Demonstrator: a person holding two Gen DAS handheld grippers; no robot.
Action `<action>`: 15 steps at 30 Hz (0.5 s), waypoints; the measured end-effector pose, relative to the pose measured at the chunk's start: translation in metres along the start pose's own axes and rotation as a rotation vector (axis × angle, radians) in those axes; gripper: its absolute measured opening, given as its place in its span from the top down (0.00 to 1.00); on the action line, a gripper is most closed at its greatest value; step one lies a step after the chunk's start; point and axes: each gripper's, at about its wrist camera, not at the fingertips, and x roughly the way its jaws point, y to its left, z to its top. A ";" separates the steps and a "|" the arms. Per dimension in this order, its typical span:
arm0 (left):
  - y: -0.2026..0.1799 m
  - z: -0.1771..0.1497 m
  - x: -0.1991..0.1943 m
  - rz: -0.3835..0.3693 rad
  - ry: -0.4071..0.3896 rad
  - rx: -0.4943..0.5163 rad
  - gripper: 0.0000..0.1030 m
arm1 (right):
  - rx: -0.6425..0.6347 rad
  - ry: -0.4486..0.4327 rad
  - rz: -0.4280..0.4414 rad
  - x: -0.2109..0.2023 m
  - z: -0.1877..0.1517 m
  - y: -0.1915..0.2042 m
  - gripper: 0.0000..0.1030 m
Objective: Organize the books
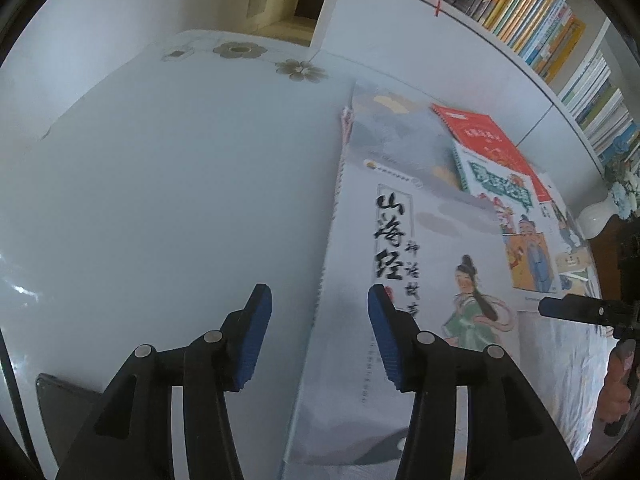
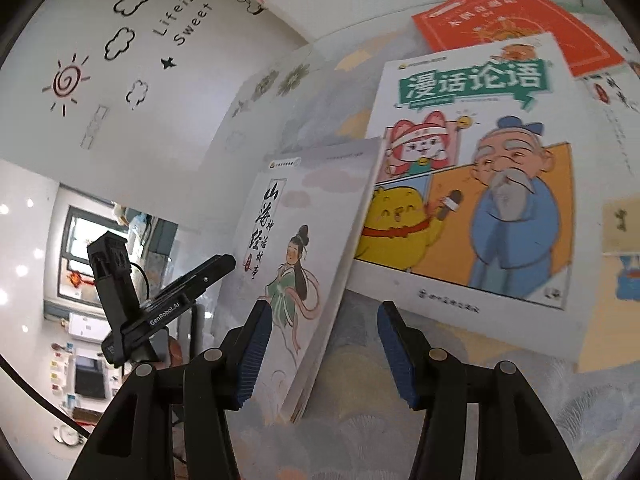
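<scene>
A white book (image 1: 400,240) with black brush lettering and a woman in green lies on the pale table, on top of other light books. Its left edge runs between the fingers of my left gripper (image 1: 318,300), which is open and not pressing on it. In the right wrist view the same white book (image 2: 304,220) has its right edge between the fingers of my right gripper (image 2: 323,312), also open. A larger cartoon book (image 2: 480,160) with a green title banner lies beyond it. An orange-red book (image 2: 512,16) lies farther back.
Rows of upright books fill a shelf (image 1: 520,12) behind the table. A white vase (image 1: 596,216) stands at the right. A dark flat device (image 1: 60,400) lies at the near left of the white table (image 1: 160,200). A hand (image 1: 616,380) shows at the right edge.
</scene>
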 end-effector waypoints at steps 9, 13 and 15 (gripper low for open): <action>-0.067 0.008 -0.012 -0.027 -0.030 0.114 0.52 | 0.092 -0.180 -0.045 -0.071 0.007 -0.044 0.49; -0.107 0.004 0.002 -0.099 -0.016 0.141 0.41 | 0.135 -0.206 -0.056 -0.088 0.004 -0.067 0.49; -0.129 0.006 0.016 -0.119 -0.019 0.162 0.41 | 0.133 -0.223 -0.067 -0.094 0.006 -0.077 0.49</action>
